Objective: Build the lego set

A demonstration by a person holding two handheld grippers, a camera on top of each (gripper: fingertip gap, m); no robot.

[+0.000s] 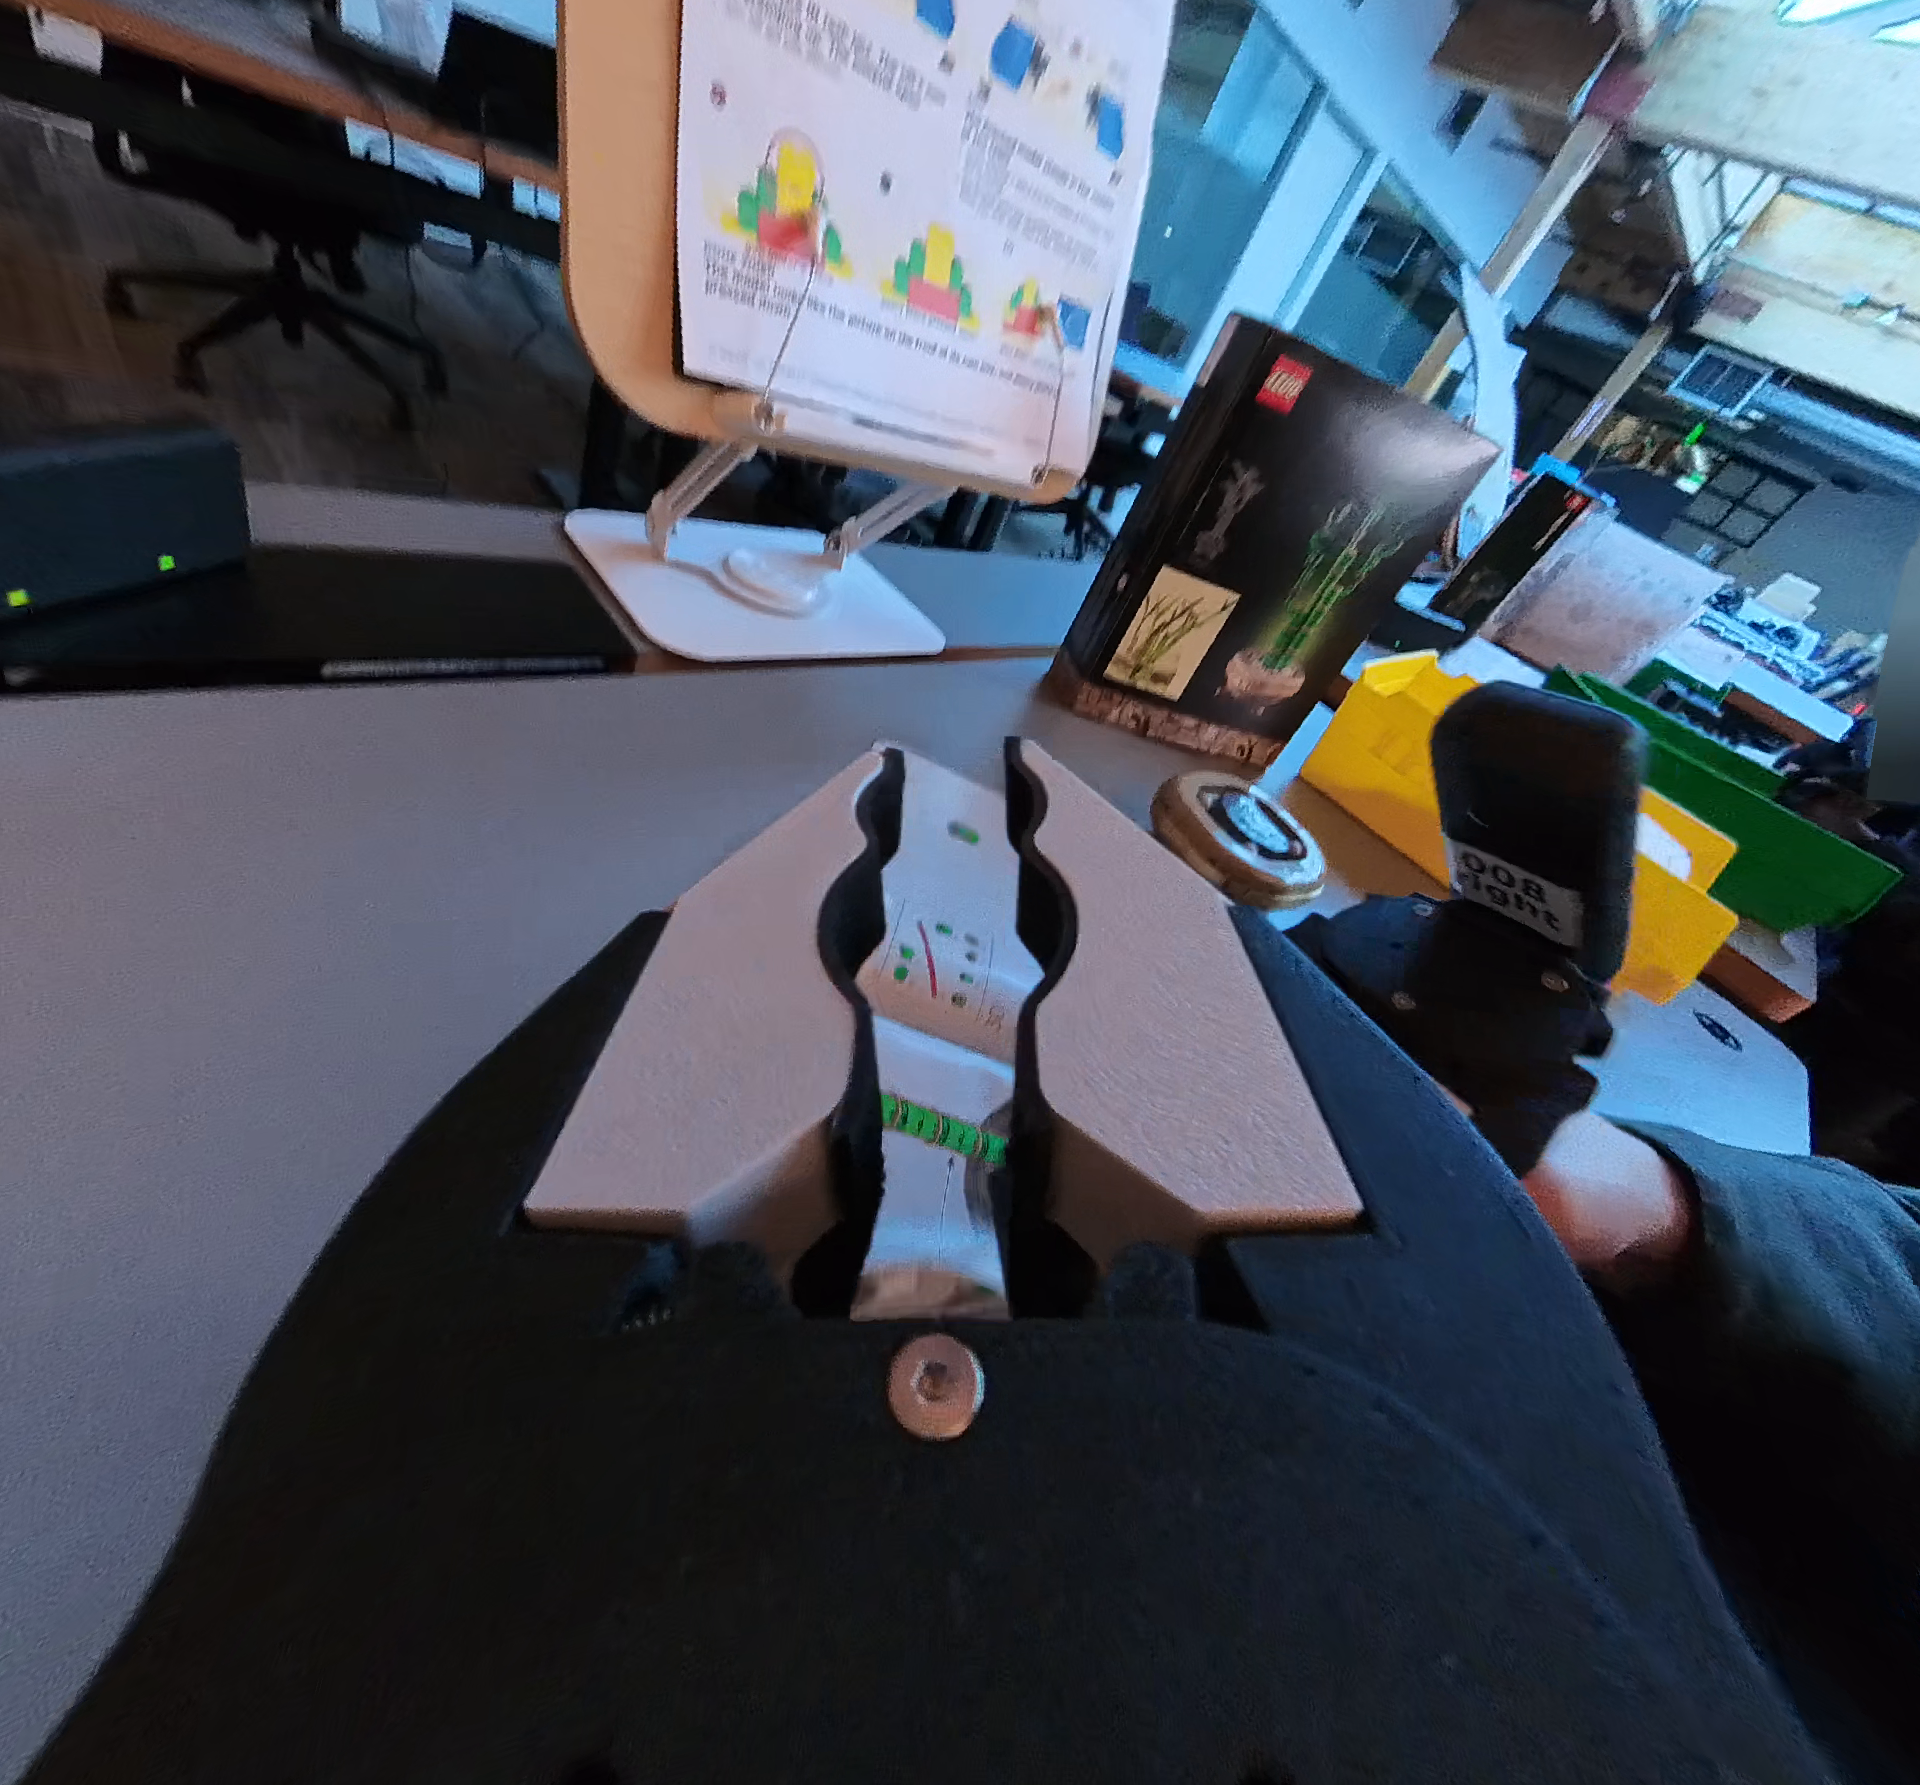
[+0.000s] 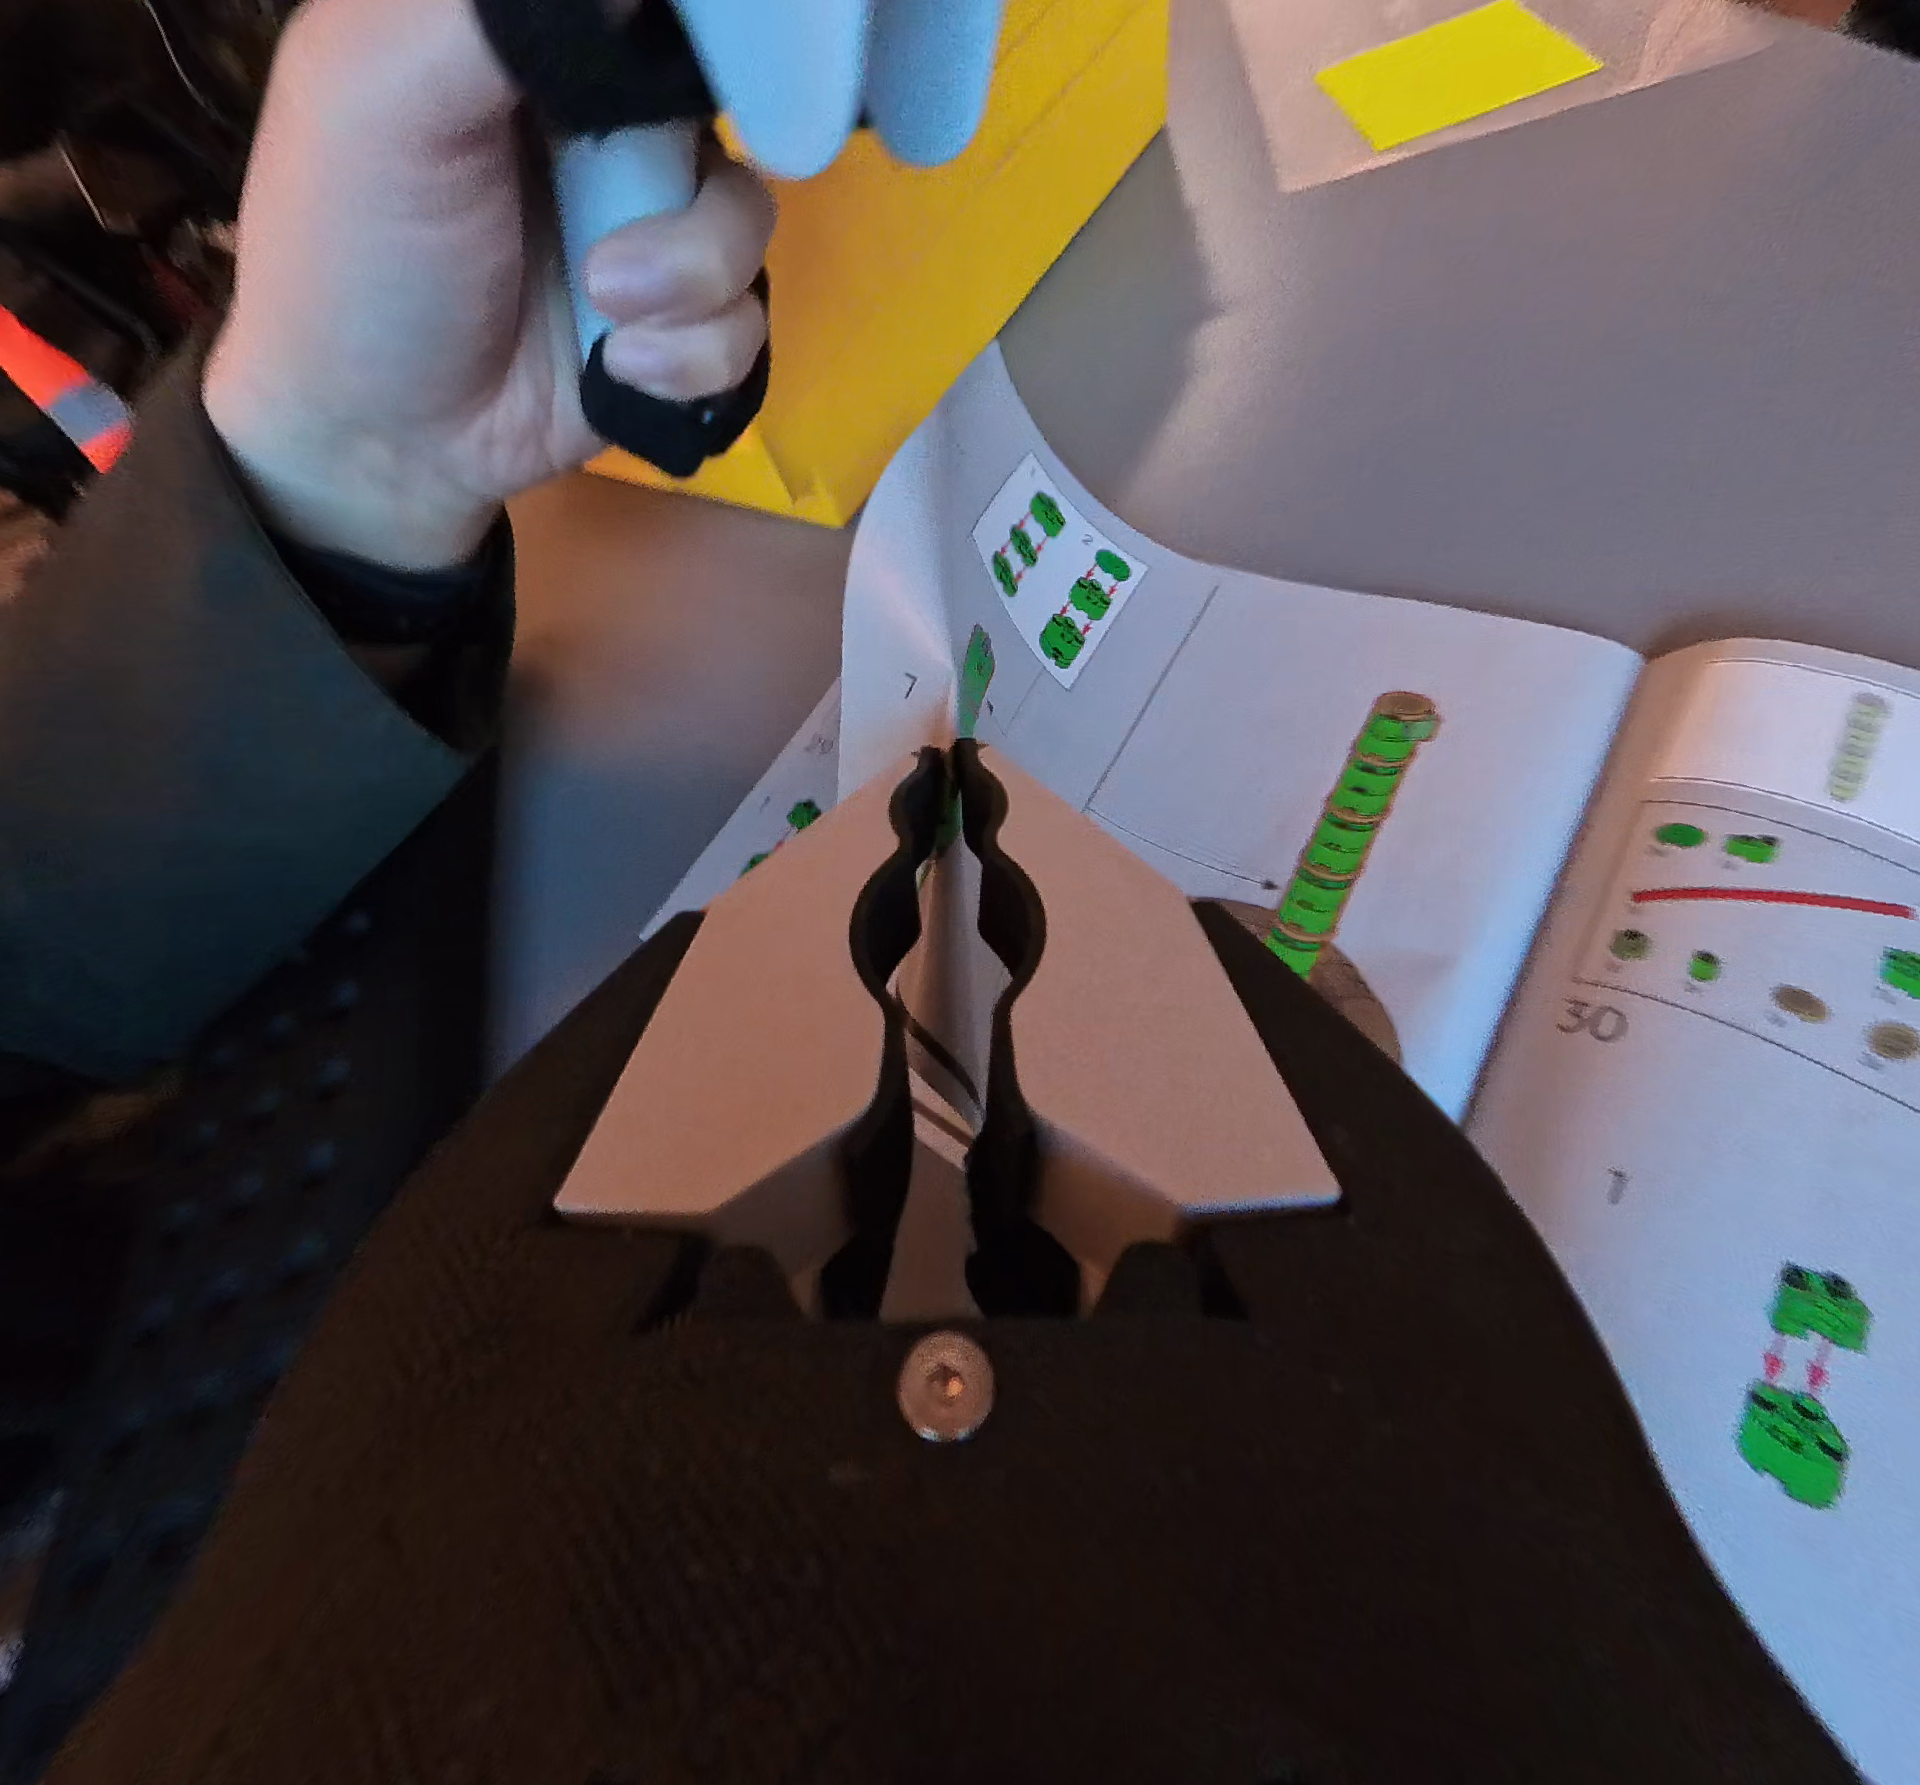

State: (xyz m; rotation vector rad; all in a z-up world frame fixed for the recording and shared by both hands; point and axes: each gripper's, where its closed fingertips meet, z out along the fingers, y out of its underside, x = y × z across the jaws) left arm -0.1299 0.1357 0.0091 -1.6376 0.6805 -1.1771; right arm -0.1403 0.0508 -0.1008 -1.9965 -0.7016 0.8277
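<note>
The open instruction booklet (image 2: 1351, 748) lies on the grey table (image 2: 1507, 364), showing green stacked pieces. My right gripper (image 2: 951, 759) is shut on a page (image 2: 904, 592) of it, which stands up folded between the pads. My left gripper (image 1: 951, 759) is open, with the booklet (image 1: 940, 966) showing in the gap below its fingers and neither pad pressing on it. The left gripper's grey fingers (image 2: 862, 21) also show in the right wrist view, held by a hand (image 2: 395, 281). The right gripper's black body (image 1: 1527, 852) shows at the right of the left wrist view.
A yellow bin (image 1: 1382, 748) and a green bin (image 1: 1766, 842) stand at the right, with the yellow bin (image 2: 935, 229) behind the booklet. A black set box (image 1: 1278, 540), a round tan-and-black piece (image 1: 1236, 836) and a sheet on a white stand (image 1: 883, 177) are farther back.
</note>
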